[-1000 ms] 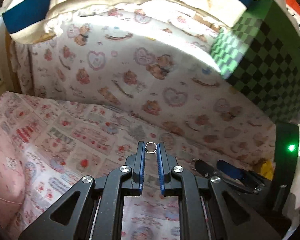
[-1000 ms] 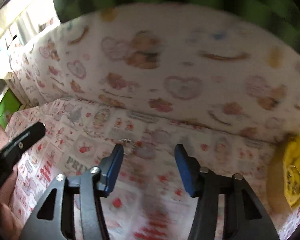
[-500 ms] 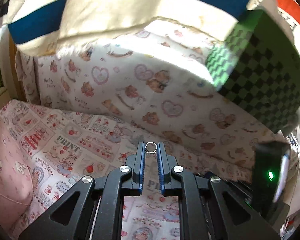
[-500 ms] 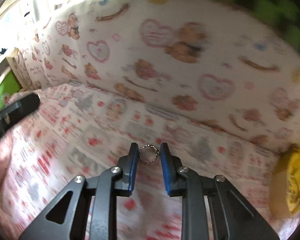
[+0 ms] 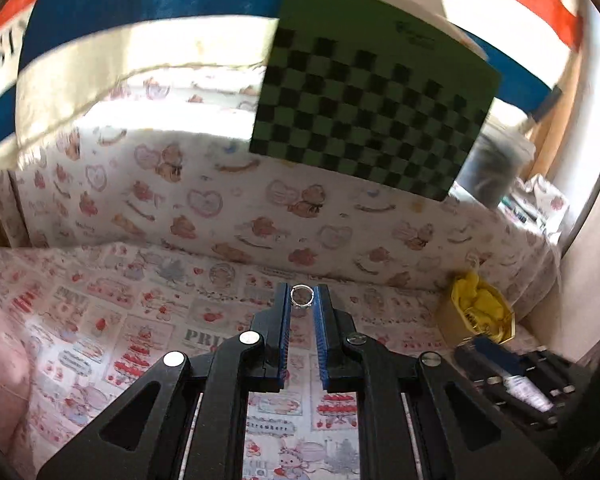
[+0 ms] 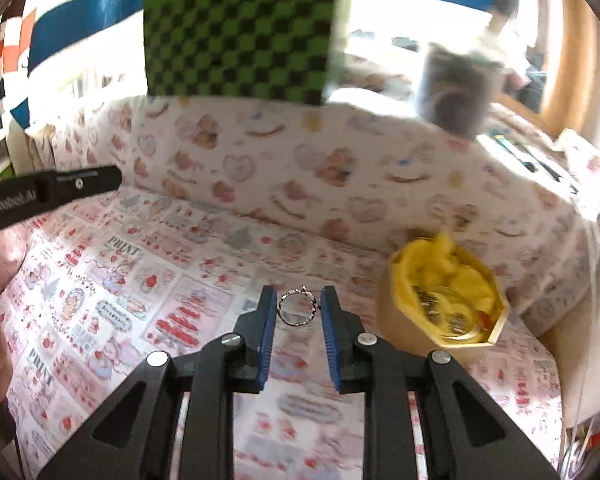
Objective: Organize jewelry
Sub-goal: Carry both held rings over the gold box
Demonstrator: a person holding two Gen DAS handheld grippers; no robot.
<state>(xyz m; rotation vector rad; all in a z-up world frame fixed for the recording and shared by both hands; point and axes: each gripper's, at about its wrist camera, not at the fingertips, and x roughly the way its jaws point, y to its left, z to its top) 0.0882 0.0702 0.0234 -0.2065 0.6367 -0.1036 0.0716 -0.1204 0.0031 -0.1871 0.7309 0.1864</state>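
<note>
My left gripper (image 5: pixel 301 295) is shut on a small plain silver ring (image 5: pixel 301 295), held above the patterned cloth. My right gripper (image 6: pixel 299 307) is shut on a larger beaded silver ring (image 6: pixel 299 309), also held in the air. A hexagonal tan jewelry box (image 6: pixel 404 320) lined with yellow fabric, with gold pieces inside, stands to the right of the right gripper. The same box (image 5: pixel 476 314) is at the right in the left wrist view. Part of the left gripper's body (image 6: pixel 48 190) shows at the left edge of the right wrist view.
A cloth-covered raised ledge (image 5: pixel 260 208) runs along the back. A green-and-black checkered board (image 5: pixel 372 120) leans on it. A grey cup-like container (image 6: pixel 456 88) stands on the ledge at right. The surface is covered with a red-and-pink printed cloth (image 6: pixel 148 280).
The right gripper closed on the beaded ring and lifted it. Both grippers have swung to the right and tilted up, so the box and the checkered board come into view.
</note>
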